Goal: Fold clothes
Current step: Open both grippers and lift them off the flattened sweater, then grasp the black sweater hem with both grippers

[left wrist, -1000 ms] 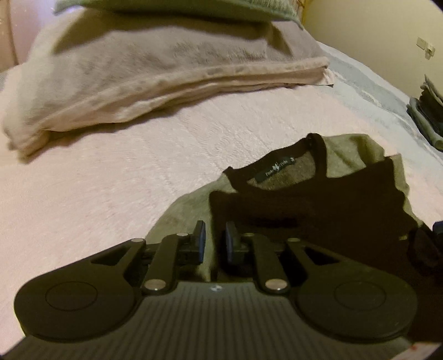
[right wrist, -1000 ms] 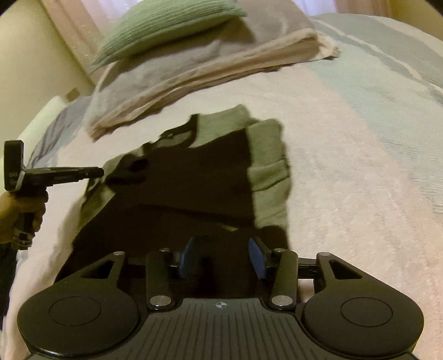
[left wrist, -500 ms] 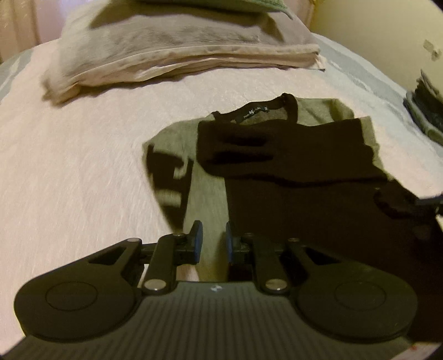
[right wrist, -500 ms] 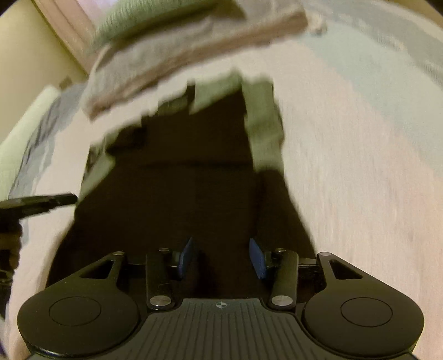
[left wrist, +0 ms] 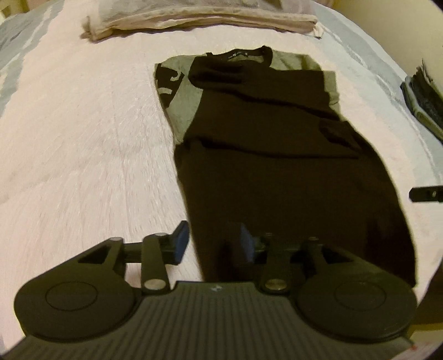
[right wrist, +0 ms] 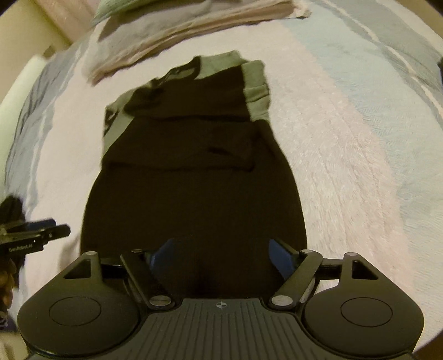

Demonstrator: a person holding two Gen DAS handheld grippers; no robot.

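Observation:
A black and olive-green top lies flat on the pink bedspread, collar far, both sleeves folded in over the body. My left gripper hovers over the near left edge of its lower part. Its jaws are opening and nothing is between them. My right gripper hangs above the top near its lower hem, jaws opening wide, with no cloth pinched. The left gripper shows at the left edge of the right wrist view. The right gripper pokes in at the right of the left wrist view.
Folded beige and grey blankets with a green pillow are stacked at the head of the bed. A pile of folded dark clothes sits at the right side. A light blue cover flanks the pink spread.
Both grippers pulled back and up from the collar end toward the hem, so more of the top shows. The left jaws went from nearly shut to apart; the right jaws spread wider.

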